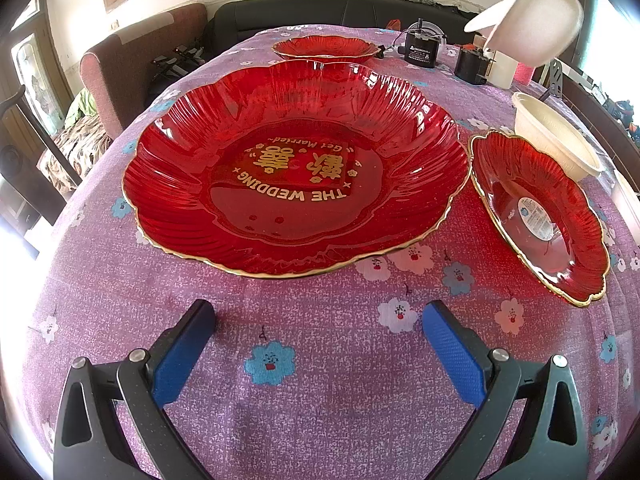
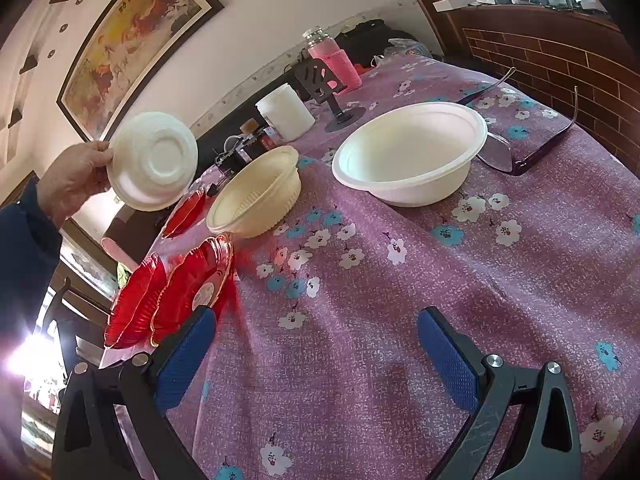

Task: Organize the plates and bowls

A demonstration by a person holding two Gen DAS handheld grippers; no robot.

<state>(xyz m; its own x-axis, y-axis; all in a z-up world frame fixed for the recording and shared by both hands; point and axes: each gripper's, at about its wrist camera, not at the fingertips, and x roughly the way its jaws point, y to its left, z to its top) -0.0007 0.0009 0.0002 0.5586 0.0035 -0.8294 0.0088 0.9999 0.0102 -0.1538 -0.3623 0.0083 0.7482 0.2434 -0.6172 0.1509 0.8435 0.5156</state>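
A large red scalloped plate (image 1: 296, 168) with gold lettering lies on the table in front of my open, empty left gripper (image 1: 318, 346). A smaller red plate (image 1: 540, 216) lies to its right, and another red plate (image 1: 326, 48) lies behind it. A cream bowl (image 1: 556, 136) stands beside the smaller plate. My right gripper (image 2: 316, 354) is open and empty over the cloth. Ahead of it stand a large white bowl (image 2: 412, 156) and the cream bowl (image 2: 256, 196). A bare hand (image 2: 72, 180) holds a small white bowl (image 2: 154, 160) in the air, bottom toward the camera; it also shows in the left wrist view (image 1: 532, 20).
The table has a purple flowered cloth (image 2: 360, 320). Eyeglasses (image 2: 532, 152) lie right of the white bowl. A white jar (image 2: 286, 112), a pink bottle (image 2: 332, 60), a black stand (image 2: 320, 80) and small black devices (image 1: 420, 50) crowd the far end. An armchair (image 1: 132, 60) stands at the left.
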